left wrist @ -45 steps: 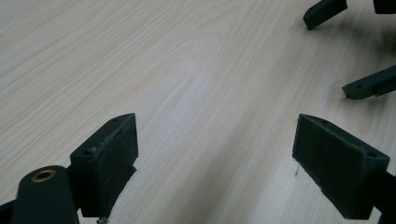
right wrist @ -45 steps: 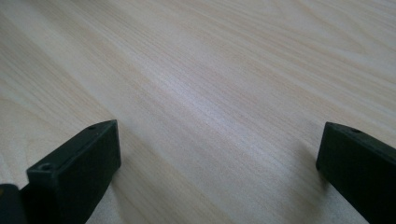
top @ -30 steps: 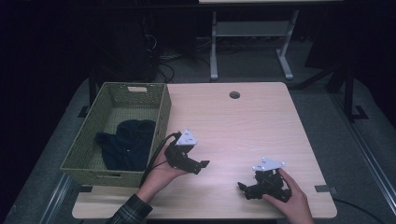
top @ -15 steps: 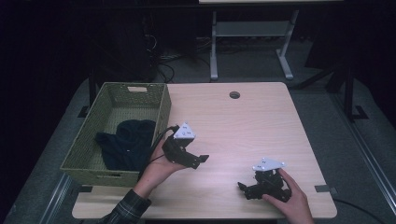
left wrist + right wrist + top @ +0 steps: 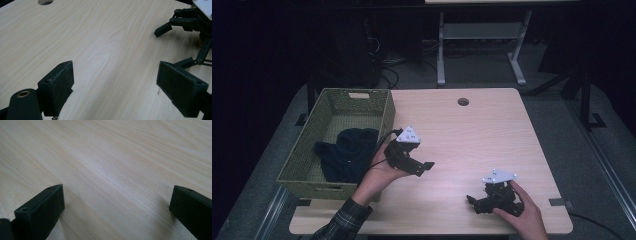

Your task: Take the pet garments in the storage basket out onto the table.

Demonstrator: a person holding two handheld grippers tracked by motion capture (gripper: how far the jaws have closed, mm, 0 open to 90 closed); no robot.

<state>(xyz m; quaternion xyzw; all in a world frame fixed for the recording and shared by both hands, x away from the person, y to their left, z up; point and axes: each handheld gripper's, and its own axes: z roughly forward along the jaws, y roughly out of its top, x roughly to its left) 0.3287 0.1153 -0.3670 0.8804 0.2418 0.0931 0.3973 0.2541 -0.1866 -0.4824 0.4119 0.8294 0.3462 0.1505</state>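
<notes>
wooden table [image 5: 472,130] bears both grippers, jaws spread, empty.

Cloth [image 5: 346,152] in basket [image 5: 384,116] (table's left)

A dark, crumpled cloth [image 5: 343,154] lies in a heap inside the green woven basket [image 5: 384,114], which sits at the left end of the desk [image 5: 472,135]. The cloth covers the middle and near part of the basket's floor, loosely bunched, with one edge trailing toward the left wall. Its folds are too dark to make out.
</notes>
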